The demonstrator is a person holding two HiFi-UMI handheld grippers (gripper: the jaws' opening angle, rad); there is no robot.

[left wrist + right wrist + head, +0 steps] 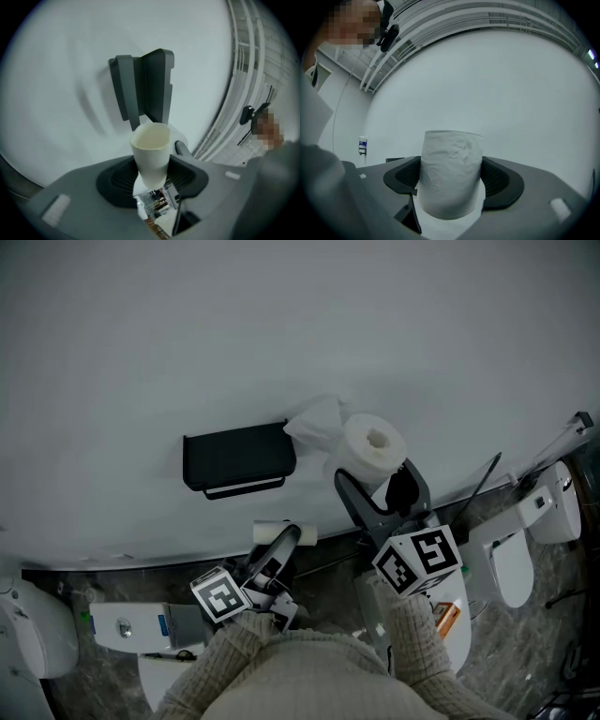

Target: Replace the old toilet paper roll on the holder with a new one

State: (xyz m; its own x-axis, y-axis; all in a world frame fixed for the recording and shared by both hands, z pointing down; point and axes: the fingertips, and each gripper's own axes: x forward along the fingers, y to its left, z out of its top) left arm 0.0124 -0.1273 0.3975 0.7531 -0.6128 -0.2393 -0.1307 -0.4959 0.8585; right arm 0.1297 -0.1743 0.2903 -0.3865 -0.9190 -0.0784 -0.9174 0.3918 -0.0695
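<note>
**Old tube and new roll held near the wall holder**

The black holder (239, 458) hangs on the pale wall, a flat shelf above a thin rail. The new roll (373, 446), full and white with a loose tail of paper trailing toward the holder, is clamped between the jaws of the right gripper (386, 486), just beside the holder. The old roll (284, 533), a bare pale cardboard tube, is pinched in the left gripper (277, 554) below the holder.

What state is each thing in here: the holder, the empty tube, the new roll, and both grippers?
holder: wall-mounted, no roll on it.
empty tube: clamped in the left gripper jaws.
new roll: full, clamped in the right gripper jaws.
</note>
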